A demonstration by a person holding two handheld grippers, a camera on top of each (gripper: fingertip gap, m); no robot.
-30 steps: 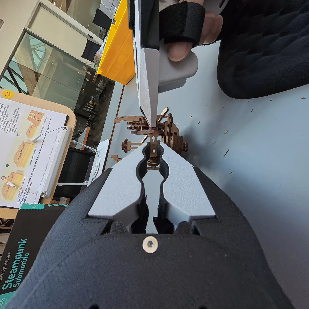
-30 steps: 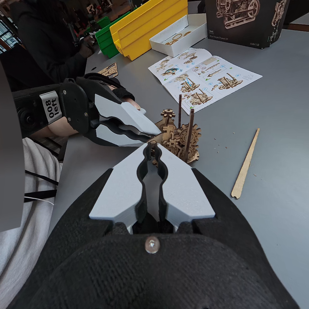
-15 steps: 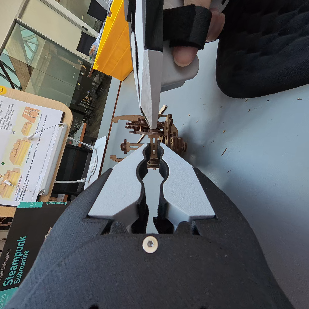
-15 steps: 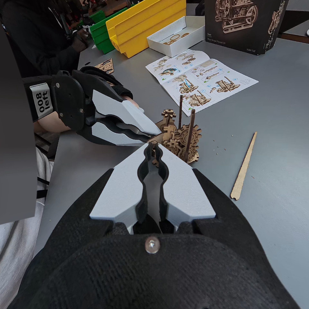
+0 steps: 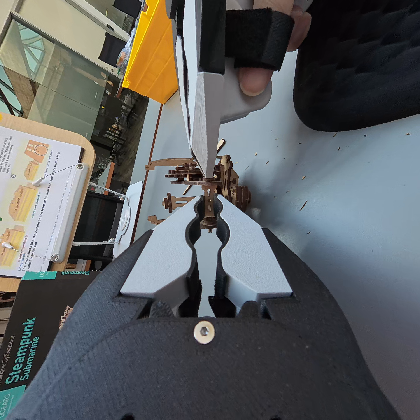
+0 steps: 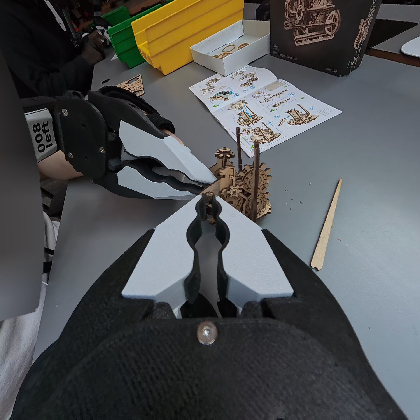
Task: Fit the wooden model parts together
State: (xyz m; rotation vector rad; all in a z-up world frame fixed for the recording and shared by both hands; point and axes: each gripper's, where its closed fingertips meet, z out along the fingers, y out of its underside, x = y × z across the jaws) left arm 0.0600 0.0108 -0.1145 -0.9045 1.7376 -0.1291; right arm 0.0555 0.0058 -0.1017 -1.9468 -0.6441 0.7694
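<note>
- Surface: grey table (image 6: 363,204) in a shared workroom; fine wood chips lie scattered on it near the work.
- Background, far side of table: yellow bin (image 6: 181,34), dark kit box (image 6: 318,34), white tray (image 6: 227,56) of loose rings.
- Instruction booklet (image 6: 261,106) lies open just behind the work, judged placed there for reference.
- Wooden model (image 6: 243,188), a cluster of gears with two dark upright rods, stands on the table at centre.
- Left gripper (image 5: 209,204): pressed together on a thin slotted piece at the model's near edge, judged to steady the assembly.
- Right gripper (image 6: 208,200): pinching a small wooden part at the same corner, touching the model; judged mid-insertion.
- Wooden stick (image 6: 327,225) lies apart to the right, unused.
</note>
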